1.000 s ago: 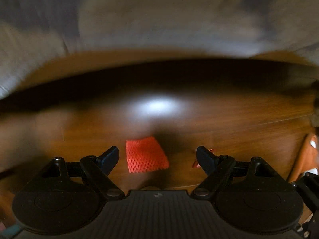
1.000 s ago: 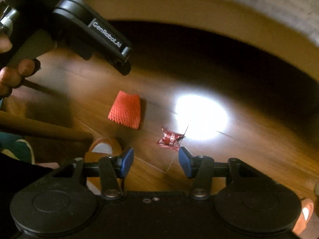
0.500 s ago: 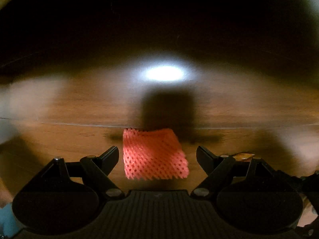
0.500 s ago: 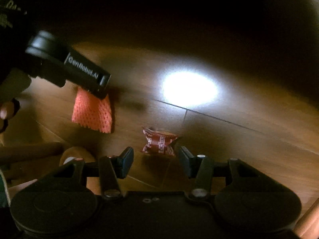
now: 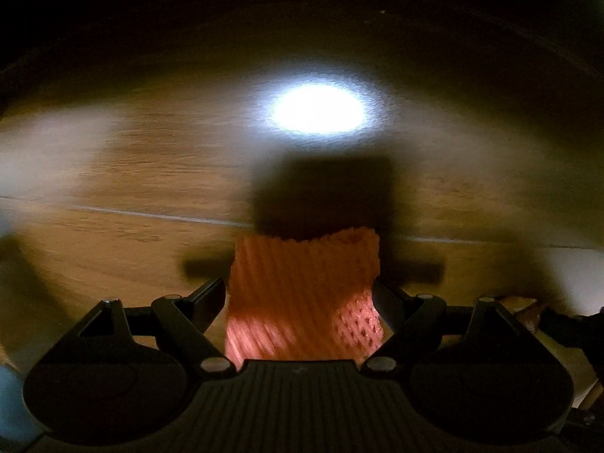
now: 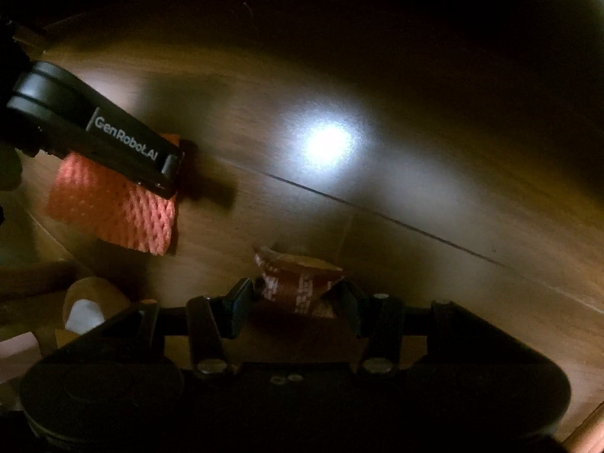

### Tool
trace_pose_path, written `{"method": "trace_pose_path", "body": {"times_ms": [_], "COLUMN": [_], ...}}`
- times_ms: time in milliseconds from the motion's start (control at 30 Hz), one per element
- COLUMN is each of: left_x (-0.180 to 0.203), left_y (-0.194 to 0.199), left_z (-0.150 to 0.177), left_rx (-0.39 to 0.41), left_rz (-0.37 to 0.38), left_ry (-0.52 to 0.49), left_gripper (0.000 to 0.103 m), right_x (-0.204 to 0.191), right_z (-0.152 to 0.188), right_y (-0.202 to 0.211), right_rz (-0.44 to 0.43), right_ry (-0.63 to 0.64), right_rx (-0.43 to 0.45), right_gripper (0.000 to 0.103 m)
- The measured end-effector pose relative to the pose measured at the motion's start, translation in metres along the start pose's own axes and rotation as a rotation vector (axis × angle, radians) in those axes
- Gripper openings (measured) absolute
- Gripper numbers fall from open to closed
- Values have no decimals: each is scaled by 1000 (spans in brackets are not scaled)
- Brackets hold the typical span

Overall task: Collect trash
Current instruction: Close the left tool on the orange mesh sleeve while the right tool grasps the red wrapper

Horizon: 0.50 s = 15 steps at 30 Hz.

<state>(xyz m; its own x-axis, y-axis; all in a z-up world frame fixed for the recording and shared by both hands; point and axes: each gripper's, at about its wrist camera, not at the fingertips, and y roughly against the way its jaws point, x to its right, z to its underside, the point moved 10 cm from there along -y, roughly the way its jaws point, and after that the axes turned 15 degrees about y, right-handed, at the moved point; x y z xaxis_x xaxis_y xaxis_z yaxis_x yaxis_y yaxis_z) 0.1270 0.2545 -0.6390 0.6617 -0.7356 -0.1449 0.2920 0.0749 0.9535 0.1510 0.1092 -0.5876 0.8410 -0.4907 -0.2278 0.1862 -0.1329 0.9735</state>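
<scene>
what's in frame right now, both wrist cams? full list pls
foam net sleeve: 1, orange-red, on the floor between the open left tongs
crumpled wrapper: 1, red and white, on the floor between the open right tongs
wood floor: brown planks, with a bright light glare
cardboard tube: 1, tan with white inside, lower left of right view
left tongs: 1, black, straddling the sleeve, not closed on it
right tongs: 1, black, straddling the wrapper, not closed on it
</scene>
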Motion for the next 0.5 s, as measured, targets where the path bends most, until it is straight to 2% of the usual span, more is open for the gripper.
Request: {"method": "trace_pose_path", "body": {"times_ms": [67,100,133,267,367,400,433,500], "left_x": [2,3,7,13,19,23,27,33], "left_y": [0,-1,-1,1,5,8,10,13], "left_z": [0,1,1,3,4,5,7,9], "left_rx": [8,10,8,8,4,3,6,11], "left_rz": [2,3,11,30,59,63,55,35], "left_ry": [3,1,2,2,-2,-9,-25,-53], "left_gripper": [84,80,71,57,38,28,21,18], "right_x": [0,0,1,5,6,8,11,14], "right_z": [0,1,1,2,2,2,3,4], "right_y": [-2,-2,-2,0,-1,0,1,5], "right_rz": [-15,-15,-15,-15,-12,-13,-13,-21], "right_ry": [7,16,20,19,18,13,7,-5], "right_rx": [-5,-7,0,12,24,26,26,29], "right_gripper": [48,47,47,45,40,39,36,35]}}
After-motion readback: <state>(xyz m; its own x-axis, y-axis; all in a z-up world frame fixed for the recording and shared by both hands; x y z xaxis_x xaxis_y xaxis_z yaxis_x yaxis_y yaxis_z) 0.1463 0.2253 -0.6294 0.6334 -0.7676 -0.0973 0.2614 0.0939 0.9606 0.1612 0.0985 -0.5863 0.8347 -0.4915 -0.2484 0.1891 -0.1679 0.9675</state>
